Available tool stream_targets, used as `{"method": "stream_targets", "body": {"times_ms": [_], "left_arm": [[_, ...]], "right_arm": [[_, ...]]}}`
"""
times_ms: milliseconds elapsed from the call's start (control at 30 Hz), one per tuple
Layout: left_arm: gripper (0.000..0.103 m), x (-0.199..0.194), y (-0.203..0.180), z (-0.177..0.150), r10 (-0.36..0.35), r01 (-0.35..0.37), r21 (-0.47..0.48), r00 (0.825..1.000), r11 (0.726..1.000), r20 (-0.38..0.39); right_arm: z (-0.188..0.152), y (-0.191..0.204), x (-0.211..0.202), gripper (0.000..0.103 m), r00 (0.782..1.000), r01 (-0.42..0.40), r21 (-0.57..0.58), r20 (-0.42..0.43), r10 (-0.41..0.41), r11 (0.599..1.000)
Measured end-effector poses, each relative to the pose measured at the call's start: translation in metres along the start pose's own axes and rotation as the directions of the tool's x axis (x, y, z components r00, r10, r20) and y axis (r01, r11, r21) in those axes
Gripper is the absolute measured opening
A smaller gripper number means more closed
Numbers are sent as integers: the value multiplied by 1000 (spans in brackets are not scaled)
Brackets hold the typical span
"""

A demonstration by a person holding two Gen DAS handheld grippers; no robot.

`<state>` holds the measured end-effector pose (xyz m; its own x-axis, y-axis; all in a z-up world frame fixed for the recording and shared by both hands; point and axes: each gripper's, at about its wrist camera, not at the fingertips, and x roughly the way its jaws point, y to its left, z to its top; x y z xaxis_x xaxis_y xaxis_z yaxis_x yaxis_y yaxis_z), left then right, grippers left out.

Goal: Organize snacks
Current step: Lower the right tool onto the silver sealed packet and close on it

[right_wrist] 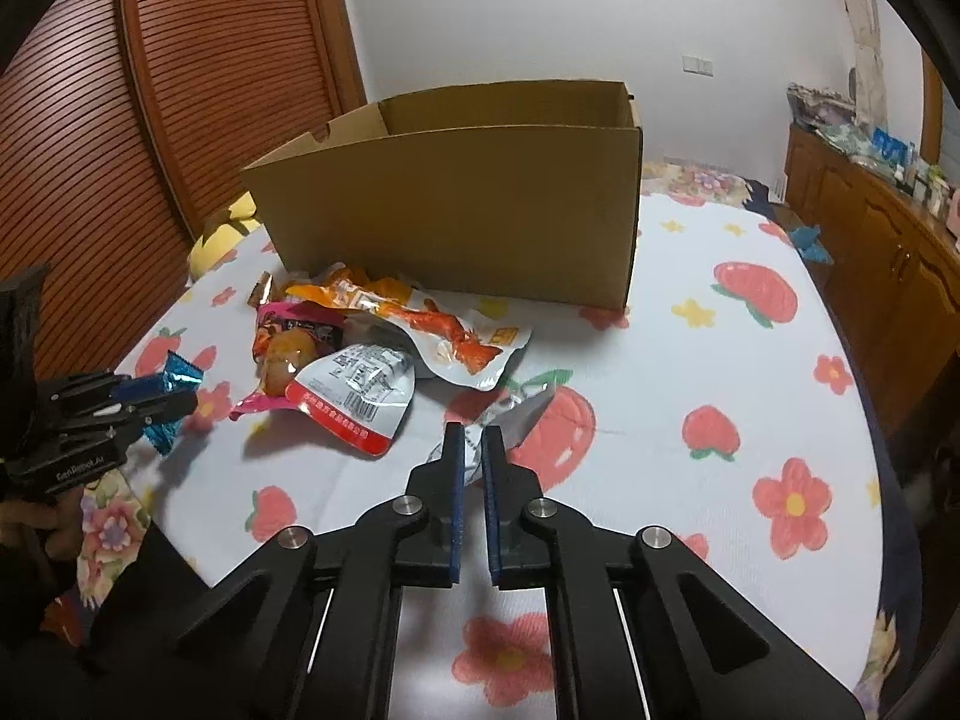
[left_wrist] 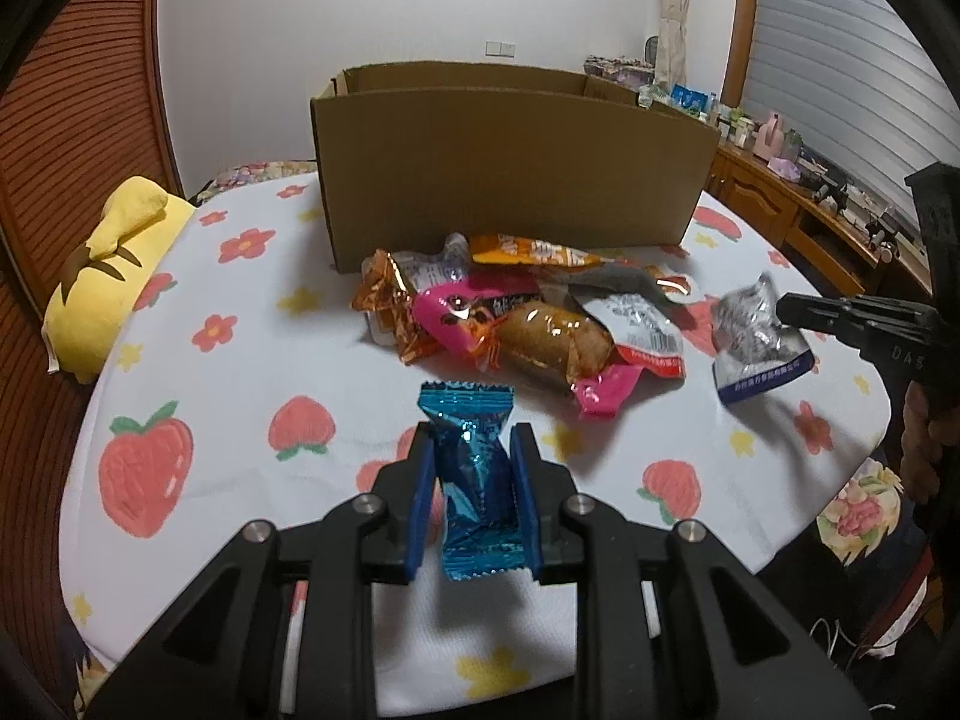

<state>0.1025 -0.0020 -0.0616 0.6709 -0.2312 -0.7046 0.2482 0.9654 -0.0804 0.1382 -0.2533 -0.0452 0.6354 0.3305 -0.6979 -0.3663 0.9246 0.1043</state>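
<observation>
Snacks lie in a loose heap [left_wrist: 528,312] on the strawberry-print sheet [left_wrist: 252,324] covering the bed, just in front of an open cardboard box [left_wrist: 510,174] that stands upright behind them. The left hand-held gripper [left_wrist: 471,438] has its blue pads pressed against the sides of a blue foil-wrapped snack [left_wrist: 471,462], which stands lengthwise between them with its crimped top edge sticking out past the fingertips. Off to the right of the heap, the right hand-held gripper [right_wrist: 473,435] is closed almost fully, pinching the edge of a silver packet [left_wrist: 753,336] with a blue-and-white lower corner; from the left camera that packet hangs crumpled at the gripper's tip, a little apart from the pile. In the heap itself an orange pouch [left_wrist: 528,252], a pink wrapper [left_wrist: 456,318] and a white packet with red trim [right_wrist: 360,396] overlap one another. A yellow pillow [left_wrist: 114,276] rests at the bed's far left edge, against the slatted wooden panel [left_wrist: 72,120].
</observation>
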Motion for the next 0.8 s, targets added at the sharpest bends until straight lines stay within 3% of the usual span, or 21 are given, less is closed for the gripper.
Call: {"method": "stream_targets", "body": {"times_ms": [233,367,433,467,533,567,700,800], "left_arm": [[22,-5,-3,5,-8,8,3,1000,1000,16],[22,-4,-3,3,-10,10,2,1000,1000,13],[22,-5,-3,2,-11,11,0,1000,1000,13],[22,-5,-2,1,-12,12,-2,1000,1000,14],[22,-6,-1,0,-15,15,-4,1000,1000,14],[22,-6,-1,0,-16,16,-5,1000,1000,15],[22,-5,0,-4,-23,23,-11,1000,1000,11],[22,-3,0,-5,-29,30,-15,1000,999,5]], "right_arm": [[4,1,-1,1,1000,8,-5,-7,-8,1000],[-1,-3,7,8,998,44,7,-37,-44,999],[-5,-7,8,23,996,81,27,-36,-80,996],[-8,-9,7,26,995,99,43,-34,-98,994],[-13,-12,2,45,995,98,66,-18,-97,993],[-15,-13,0,50,995,101,77,-15,-100,992],[-29,-16,-3,62,995,95,123,-28,-92,988],[-36,-18,6,63,994,96,146,-59,-88,985]]}}
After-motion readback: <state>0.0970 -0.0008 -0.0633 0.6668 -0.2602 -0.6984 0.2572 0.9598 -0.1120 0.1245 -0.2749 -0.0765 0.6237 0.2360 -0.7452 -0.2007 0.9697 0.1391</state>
